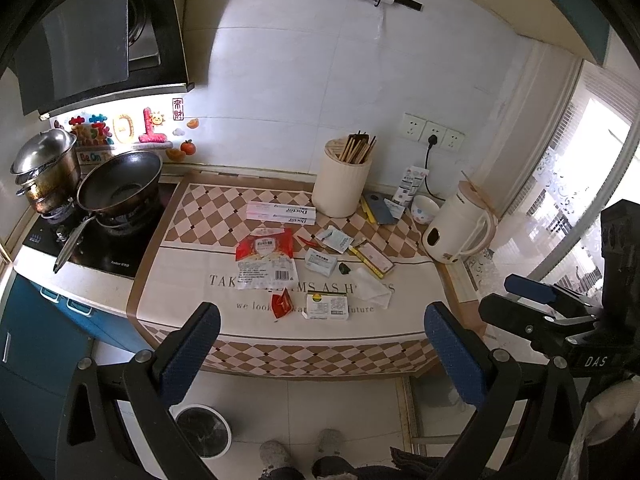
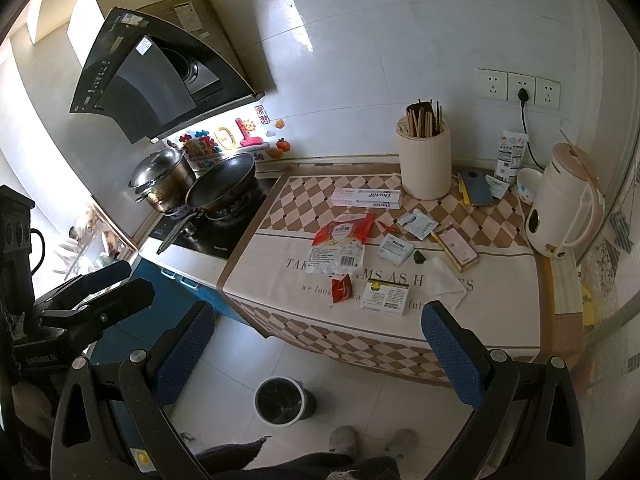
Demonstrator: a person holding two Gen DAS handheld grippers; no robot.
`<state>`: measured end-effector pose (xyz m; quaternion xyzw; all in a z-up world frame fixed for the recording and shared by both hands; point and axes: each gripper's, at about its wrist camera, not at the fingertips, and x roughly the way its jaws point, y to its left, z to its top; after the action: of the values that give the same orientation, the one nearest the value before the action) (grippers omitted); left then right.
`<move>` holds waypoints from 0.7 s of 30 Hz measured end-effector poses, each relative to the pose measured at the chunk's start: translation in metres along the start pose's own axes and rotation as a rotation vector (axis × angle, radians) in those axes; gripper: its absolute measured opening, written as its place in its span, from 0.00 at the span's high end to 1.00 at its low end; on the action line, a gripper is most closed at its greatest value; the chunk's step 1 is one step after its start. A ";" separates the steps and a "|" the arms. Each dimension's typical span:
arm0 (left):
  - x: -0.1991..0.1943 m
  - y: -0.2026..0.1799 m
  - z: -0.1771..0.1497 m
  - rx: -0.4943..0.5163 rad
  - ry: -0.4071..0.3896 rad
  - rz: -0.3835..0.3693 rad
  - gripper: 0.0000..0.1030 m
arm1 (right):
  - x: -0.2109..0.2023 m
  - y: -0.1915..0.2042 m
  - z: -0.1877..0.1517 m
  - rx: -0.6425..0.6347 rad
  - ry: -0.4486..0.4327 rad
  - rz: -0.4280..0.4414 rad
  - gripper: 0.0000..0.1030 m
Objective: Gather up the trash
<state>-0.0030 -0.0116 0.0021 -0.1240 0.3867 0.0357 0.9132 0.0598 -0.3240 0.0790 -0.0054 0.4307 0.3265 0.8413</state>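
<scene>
Trash: loose packaging scattered over the middle of the counter mat (image 1: pixel 192 280), none of it held.
Red-and-white bag (image 1: pixel 266 258): the biggest piece, flat and crinkled, barcode panel toward the near edge; it lies left of centre (image 2: pixel 339 245).
Small red wrapper (image 1: pixel 281 305): torn and crumpled, near the mat's front edge, just left of a white box (image 1: pixel 327 306) with a green-yellow round mark (same pair in the right view: wrapper (image 2: pixel 341 288), box (image 2: pixel 386 298)).
White tissue (image 1: pixel 374 286): creased sheet, right of the white box, near a small dark scrap (image 1: pixel 345 268).
Other pieces: a pale carton (image 1: pixel 321 262), an opened foil sachet (image 1: pixel 334 238), a thin red sliver (image 1: pixel 308 241), a yellow-edged box (image 1: pixel 372 260) and a long "Doctor" box (image 1: pixel 281 213) farther back.
Bin (image 2: pixel 281 400): round, dark-lined, on the floor below the mat's near edge, well apart from the trash.
Left gripper (image 1: pixel 320 356): blue pads spread wide, nothing between them, hanging over the near edge of the counter.
Right gripper (image 2: pixel 318 354): likewise wide apart and empty, above the floor in front of the counter.
Surroundings: chopstick holder (image 1: pixel 342 184) at the far side, kettle (image 1: pixel 460 228) at the right, wok (image 1: pixel 120 184) and lidded pot (image 1: pixel 46 172) on the stove at the left.
</scene>
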 end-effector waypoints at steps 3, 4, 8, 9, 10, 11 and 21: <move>-0.001 -0.002 0.001 0.000 0.000 -0.005 0.00 | 0.000 0.000 0.000 0.001 0.000 0.001 0.00; 0.000 -0.003 0.001 -0.001 0.001 -0.007 0.00 | 0.000 0.000 -0.001 0.001 0.000 0.000 0.00; -0.001 -0.004 0.004 -0.002 -0.001 -0.011 0.00 | 0.000 0.001 -0.001 0.000 0.002 0.000 0.00; -0.001 -0.005 0.004 -0.002 -0.003 -0.011 0.00 | -0.001 0.000 0.000 0.000 0.002 0.001 0.00; -0.001 -0.006 0.005 -0.002 -0.003 -0.012 0.00 | -0.001 0.000 0.000 -0.001 0.002 0.001 0.00; -0.001 -0.007 0.006 -0.001 -0.004 -0.013 0.00 | 0.000 0.001 -0.002 -0.001 0.001 0.001 0.00; -0.003 -0.004 0.008 -0.002 -0.005 -0.015 0.00 | 0.000 0.000 -0.001 -0.001 0.002 -0.001 0.00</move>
<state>0.0011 -0.0138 0.0106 -0.1279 0.3833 0.0296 0.9142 0.0585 -0.3242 0.0785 -0.0064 0.4313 0.3266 0.8410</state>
